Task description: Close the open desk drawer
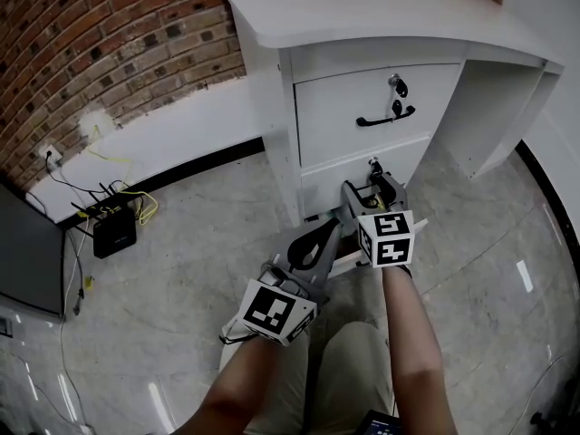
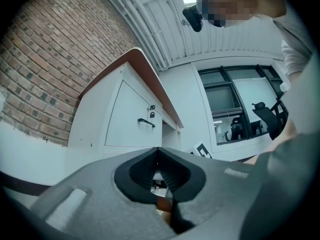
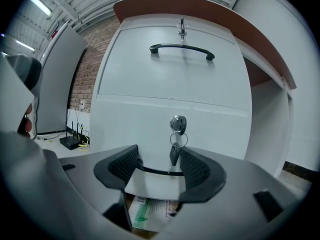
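The white desk cabinet [image 1: 272,89] has an upper drawer with a black handle [image 1: 385,116] and a lower front [image 3: 165,119] with a key [image 3: 176,151] hanging from its lock. My right gripper [image 1: 372,181] is at that lower front, jaws wide apart. A thin black handle bar [image 3: 160,172] and the key lie between the pads [image 3: 196,168], which do not press on anything. Just below the jaws an open drawer shows papers [image 3: 150,211]. My left gripper [image 1: 337,229] hangs beside it to the left, shut [image 2: 159,151] and empty.
A brick wall [image 1: 109,34] runs behind the desk. A black router [image 1: 113,229] with cables lies on the floor at left, beside a dark panel [image 1: 27,252]. The desk's knee space [image 1: 494,107] opens to the right. The person's knees [image 1: 344,379] are below the grippers.
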Motion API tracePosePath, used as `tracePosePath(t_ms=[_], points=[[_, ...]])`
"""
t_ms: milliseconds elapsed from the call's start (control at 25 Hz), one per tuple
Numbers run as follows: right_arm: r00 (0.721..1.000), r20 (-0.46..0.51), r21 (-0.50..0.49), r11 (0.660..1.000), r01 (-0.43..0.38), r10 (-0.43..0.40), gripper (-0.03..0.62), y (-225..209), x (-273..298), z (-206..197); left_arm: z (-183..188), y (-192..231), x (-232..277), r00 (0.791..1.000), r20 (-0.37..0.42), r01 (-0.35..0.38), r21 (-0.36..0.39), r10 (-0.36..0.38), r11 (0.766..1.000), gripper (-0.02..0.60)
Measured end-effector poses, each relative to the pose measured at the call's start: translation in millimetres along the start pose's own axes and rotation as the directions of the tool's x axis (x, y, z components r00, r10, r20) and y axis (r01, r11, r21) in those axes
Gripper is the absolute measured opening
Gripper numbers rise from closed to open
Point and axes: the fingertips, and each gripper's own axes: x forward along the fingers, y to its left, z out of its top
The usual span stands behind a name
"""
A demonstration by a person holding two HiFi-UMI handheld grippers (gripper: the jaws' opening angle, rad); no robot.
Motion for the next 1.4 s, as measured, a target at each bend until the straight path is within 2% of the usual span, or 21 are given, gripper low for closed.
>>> tracePosePath(t_ms=[400,800,1320,1400], points=[[0.999,-0.031,-0.004,1.0,-0.015,0.015,0.279,-4.1,9.7,0.0,2.0,7.6,-1.6,1.0,0.006,-0.026,-0.01,0.026,1.0,0.005],[0.999,-0.048,0.015,1.0,0.001,0.0,0.275,-4.2,5.8,-3.0,-5.9,5.4,-2.3,0.999,-0.021,-0.04,0.002,0.04,0.999,0.005],[1.0,-0.006,0.002,1.0,-0.031,0.031,0.275,8.2,-40.0,6.7,-3.3,-9.6,0.4,0.999,-0.022,-0.037,-0.001,0.037,0.999,0.005],[1.0,0.007,0.005,1.0,-0.029,0.029,0.241,7.5,-53.5,4.6,-2.9,-14.0,1.7,0.999,-0.021,-0.029,0.004,0.029,1.0,0.005]])
